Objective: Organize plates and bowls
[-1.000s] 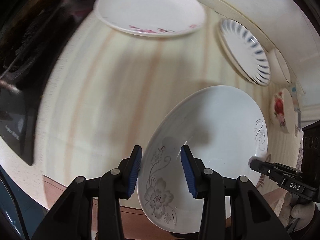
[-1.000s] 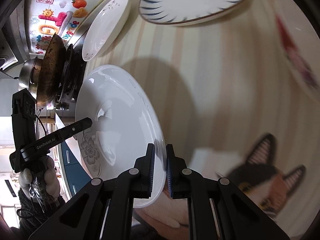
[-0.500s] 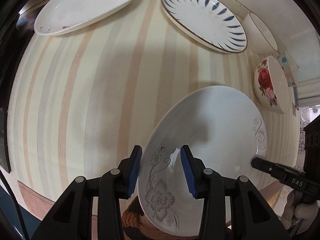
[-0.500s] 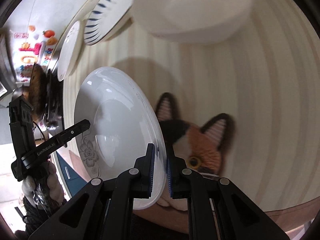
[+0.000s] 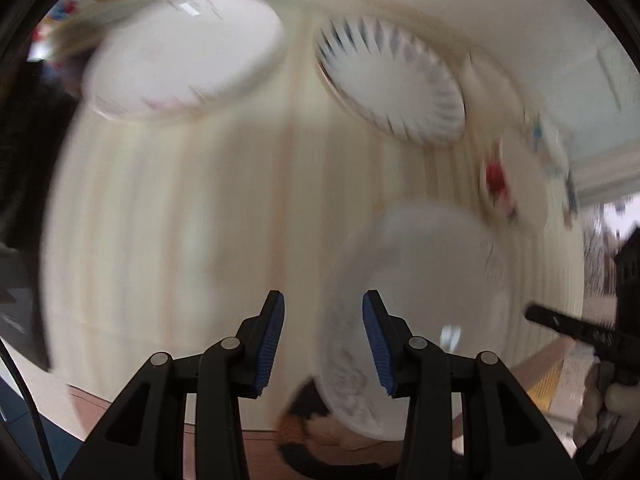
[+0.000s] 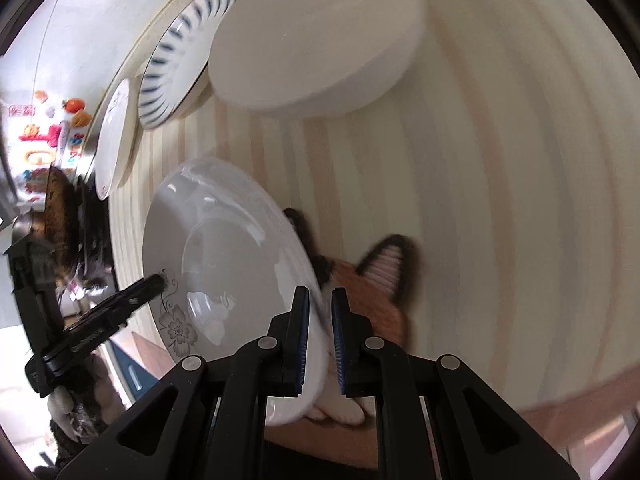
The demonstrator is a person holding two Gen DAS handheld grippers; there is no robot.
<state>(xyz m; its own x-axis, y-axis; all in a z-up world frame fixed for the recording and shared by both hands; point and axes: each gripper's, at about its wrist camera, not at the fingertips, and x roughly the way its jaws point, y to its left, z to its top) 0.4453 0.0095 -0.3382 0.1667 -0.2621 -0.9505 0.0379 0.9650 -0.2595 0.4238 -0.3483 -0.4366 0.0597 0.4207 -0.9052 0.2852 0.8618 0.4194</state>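
Observation:
My right gripper (image 6: 320, 328) is shut on the rim of a white plate with a grey flower print (image 6: 224, 264) and holds it tilted above the striped table. The same plate shows blurred in the left wrist view (image 5: 424, 280). My left gripper (image 5: 323, 340) is open and empty; the plate's near rim now lies mostly to the right of its gap. A white plate with pink marks (image 5: 184, 52), a blue-striped plate (image 5: 392, 84) and a rose-patterned bowl (image 5: 508, 188) lie farther back. A plain white bowl (image 6: 320, 36) sits ahead of the right gripper.
A fox-shaped mat (image 6: 372, 284) lies under the held plate at the table's front edge. A stove with a dark pan (image 6: 60, 216) stands at the left end. The wall (image 5: 480, 8) runs along the back of the table (image 5: 200, 220).
The held plate has shifted right, out from between the left gripper's pads. The left view has swung and is blurred by motion. The right gripper stays shut on the plate.

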